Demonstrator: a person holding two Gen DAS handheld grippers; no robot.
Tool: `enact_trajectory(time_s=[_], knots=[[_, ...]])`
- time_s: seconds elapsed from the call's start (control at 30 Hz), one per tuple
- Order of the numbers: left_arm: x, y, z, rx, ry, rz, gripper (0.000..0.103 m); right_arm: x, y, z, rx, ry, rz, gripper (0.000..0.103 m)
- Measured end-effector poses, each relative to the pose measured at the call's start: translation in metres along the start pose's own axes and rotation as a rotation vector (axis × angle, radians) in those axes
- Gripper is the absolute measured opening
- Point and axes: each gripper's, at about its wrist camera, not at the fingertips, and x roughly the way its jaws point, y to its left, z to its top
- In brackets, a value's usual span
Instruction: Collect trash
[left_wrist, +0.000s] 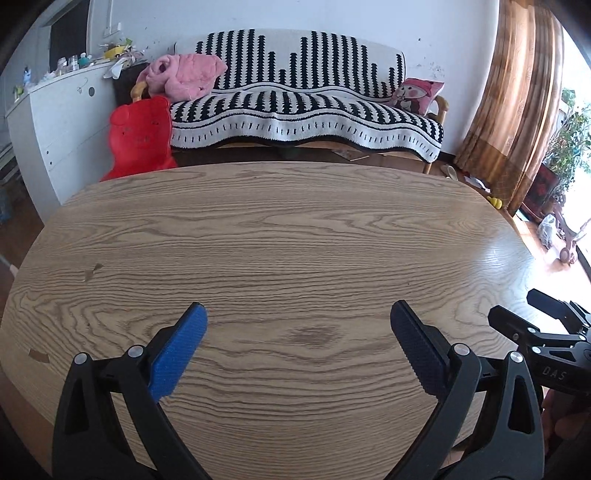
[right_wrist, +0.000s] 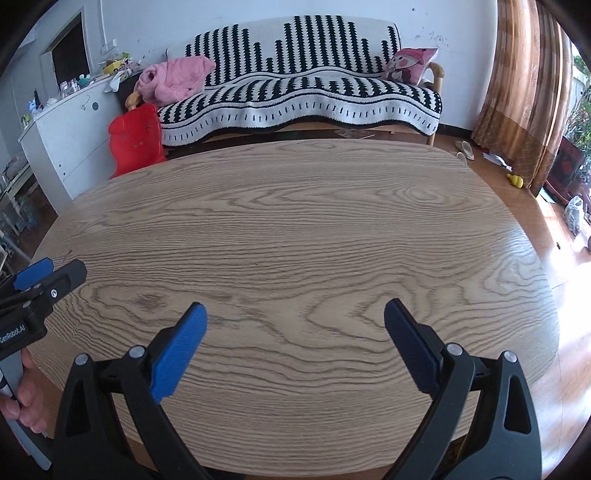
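Observation:
A bare wood-grain table (left_wrist: 280, 236) (right_wrist: 295, 229) fills both views, with no trash showing on it. My left gripper (left_wrist: 298, 314) hovers over the near edge, open, its blue-padded fingers (left_wrist: 184, 343) wide apart and holding nothing. My right gripper (right_wrist: 295, 312) stands open beside it over the same edge, also holding nothing. The right gripper (left_wrist: 532, 321) shows at the far right of the left wrist view. The left gripper (right_wrist: 40, 277) shows at the far left of the right wrist view, with a hand (right_wrist: 26, 398) on its handle.
Beyond the table stands a sofa under a black-and-white throw (left_wrist: 306, 107), with a pink garment (left_wrist: 184, 75) and a cushion (left_wrist: 417, 94). A red plastic chair (left_wrist: 142, 136) stands left, beside a white cabinet (left_wrist: 62, 122). Curtains (left_wrist: 517, 92) and floor clutter lie right.

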Motion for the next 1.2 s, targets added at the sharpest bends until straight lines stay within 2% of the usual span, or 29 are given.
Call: enact_trajectory(time_s=[1.2], knots=[[-0.0057, -0.0039, -0.0041, 0.006, 0.006, 0.004, 0.096, 0.0047, 0.0046, -0.0002, 0.0, 0.01, -0.001, 0.094]])
